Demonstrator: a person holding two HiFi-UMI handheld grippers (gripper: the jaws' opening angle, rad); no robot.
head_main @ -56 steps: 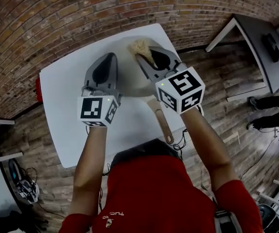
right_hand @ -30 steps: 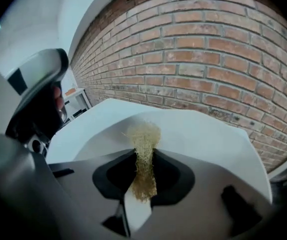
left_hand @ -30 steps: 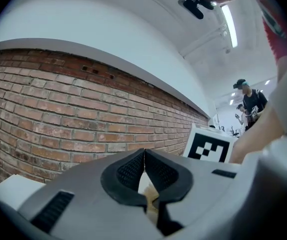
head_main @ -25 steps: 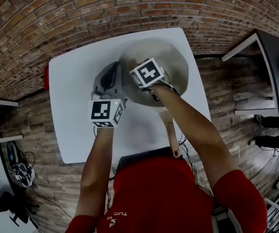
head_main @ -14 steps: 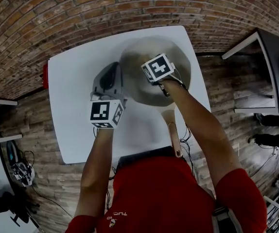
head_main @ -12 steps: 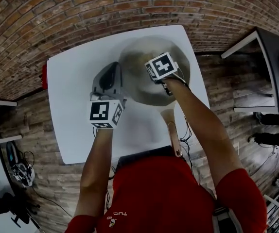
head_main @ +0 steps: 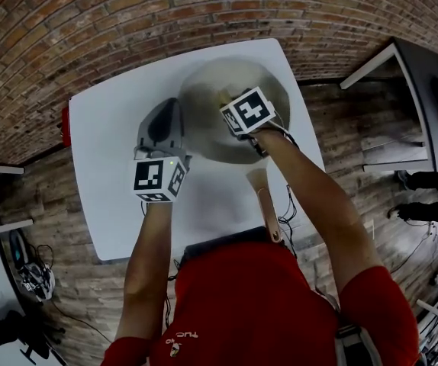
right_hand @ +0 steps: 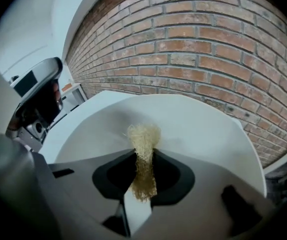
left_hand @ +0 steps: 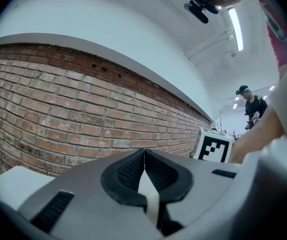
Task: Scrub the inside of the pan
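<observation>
Head view is showing a white table (head_main: pixel 104 197) by a brick wall (head_main: pixel 127 21). The right gripper (right_hand: pixel 144 156) is pinching a scrubber (right_hand: pixel 143 134) inside the pan (head_main: pixel 204 128). To its left, the left gripper (left_hand: pixel 144 154), closed and empty, is pointing at the wall.

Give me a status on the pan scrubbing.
Done: the right gripper is shut on the fibre scrubber. In hand: it points the scrubber into the pan, contact unclear. Remaining: the pan's inside looks uniformly pale, so how much is scrubbed can't be told; the left gripper is shut, empty, beside the pan.
</observation>
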